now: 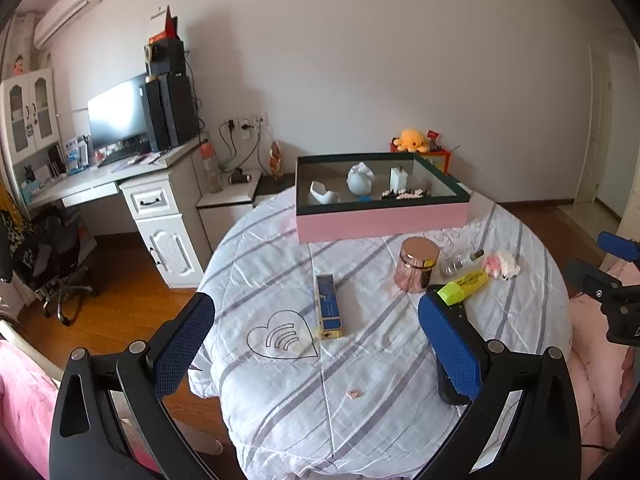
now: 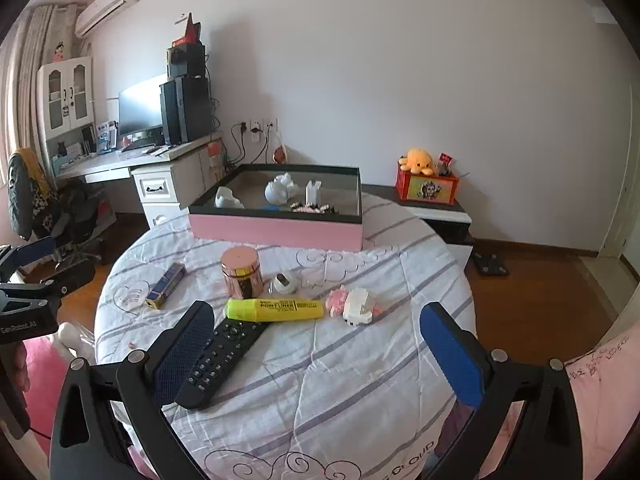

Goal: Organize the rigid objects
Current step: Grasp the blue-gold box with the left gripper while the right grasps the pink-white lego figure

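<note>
On the round table's striped cloth point(image 1: 360, 380) lie a blue-and-gold box point(image 1: 328, 306), a rose-gold jar point(image 1: 416, 264), a yellow highlighter point(image 2: 276, 309), a black remote point(image 2: 222, 360), a light bulb point(image 2: 283, 282) and a pink-white block toy point(image 2: 358, 305). A pink tray box point(image 2: 276, 232) at the far edge holds several white items. My left gripper point(image 1: 316, 344) is open above the near table, the blue box between its fingers further off. My right gripper point(image 2: 316, 344) is open and empty, its left finger point(image 2: 184, 352) beside the remote.
A white desk point(image 1: 120, 184) with monitor and speakers stands left, with an office chair point(image 1: 52, 264) on the wood floor. A low cabinet point(image 2: 436, 212) with a red box and orange plush stands behind the table. Pink bedding point(image 2: 600, 400) lies at right.
</note>
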Tool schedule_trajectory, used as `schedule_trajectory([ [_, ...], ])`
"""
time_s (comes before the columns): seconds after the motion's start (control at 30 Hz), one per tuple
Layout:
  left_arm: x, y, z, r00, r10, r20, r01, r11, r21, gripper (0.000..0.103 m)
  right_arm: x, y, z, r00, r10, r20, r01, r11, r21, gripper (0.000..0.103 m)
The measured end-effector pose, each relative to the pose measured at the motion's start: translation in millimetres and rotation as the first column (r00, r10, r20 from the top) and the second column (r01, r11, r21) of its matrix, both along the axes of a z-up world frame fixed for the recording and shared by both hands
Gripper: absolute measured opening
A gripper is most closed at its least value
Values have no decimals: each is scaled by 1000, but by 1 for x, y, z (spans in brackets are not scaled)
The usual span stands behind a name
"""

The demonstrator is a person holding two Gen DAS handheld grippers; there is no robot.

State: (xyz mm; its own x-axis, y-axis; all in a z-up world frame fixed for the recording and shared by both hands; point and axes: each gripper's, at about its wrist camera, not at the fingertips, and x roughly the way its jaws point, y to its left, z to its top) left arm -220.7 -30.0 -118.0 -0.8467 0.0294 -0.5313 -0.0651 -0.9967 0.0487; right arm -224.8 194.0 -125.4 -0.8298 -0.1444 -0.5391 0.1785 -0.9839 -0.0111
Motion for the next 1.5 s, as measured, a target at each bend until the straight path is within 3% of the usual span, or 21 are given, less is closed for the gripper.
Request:
schedule_trajectory([
  [0.2, -12, 3, -18, 998, -33, 48, 32, 999, 9, 103, -16, 4, -22, 998, -14, 61, 14, 1000, 4, 103],
  [0.6, -66, -8, -70, 982, 21, 185, -27, 999, 27, 103, -60, 26, -69, 979, -68, 191, 71, 997, -7, 103],
  [0.77, -91, -3, -95, 973, 23, 229, -24, 1000, 2, 103, -77, 31, -82, 971, -84, 222, 86, 996, 1, 103],
  [1.0, -109, 4, -107, 971, 4, 240, 1, 1000, -19, 99, -103, 38, -92, 962, -102, 254, 100, 995, 21, 103],
  [1.2, -112, 5, -107, 972, -54, 228, 56, 998, -2, 68, -126, 35, -98, 952, -89, 292, 79, 996, 43, 103],
  [1.27, -111, 5, -106, 975, -68, 213, 68, 998, 6, 44, -131, 33, -98, 951, -81, 299, 70, 996, 47, 103],
  [1.3, -110, 5, -105, 975, -70, 211, 70, 998, 6, 38, -134, 32, -97, 950, -77, 303, 66, 997, 49, 103],
  [1.5, -109, 4, -106, 977, -85, 195, 83, 996, 18, 26, -141, 33, -98, 950, -92, 300, 81, 995, 49, 101],
])
